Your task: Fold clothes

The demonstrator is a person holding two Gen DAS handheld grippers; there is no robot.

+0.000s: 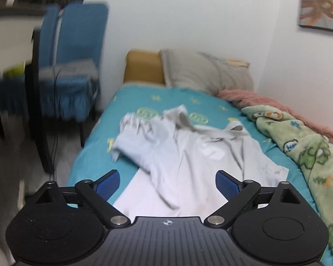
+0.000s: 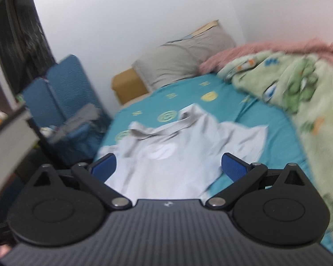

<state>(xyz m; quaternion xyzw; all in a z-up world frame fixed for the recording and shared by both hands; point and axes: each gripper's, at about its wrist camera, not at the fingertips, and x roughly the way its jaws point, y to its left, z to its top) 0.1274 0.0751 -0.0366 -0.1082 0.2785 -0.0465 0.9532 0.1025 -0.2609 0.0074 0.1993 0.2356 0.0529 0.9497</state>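
A pale grey polo shirt [image 1: 184, 155] lies rumpled on the teal bed sheet [image 1: 95, 161], collar toward the pillow and one sleeve bunched at the left. My left gripper [image 1: 167, 178] hovers above the shirt's lower hem, open, with nothing between its blue pads. In the right wrist view the same shirt [image 2: 177, 155] spreads ahead, its collar [image 2: 166, 128] folded up. My right gripper [image 2: 168, 166] is also open and held above the shirt's near part, apart from the cloth.
A grey pillow [image 1: 204, 71] and a tan headboard block [image 1: 142, 68] sit at the bed's far end. A green cartoon blanket [image 1: 304, 150] over pink fleece [image 1: 266, 99] fills the right side. Blue chairs [image 1: 77, 51] and a table edge [image 1: 8, 28] stand left of the bed.
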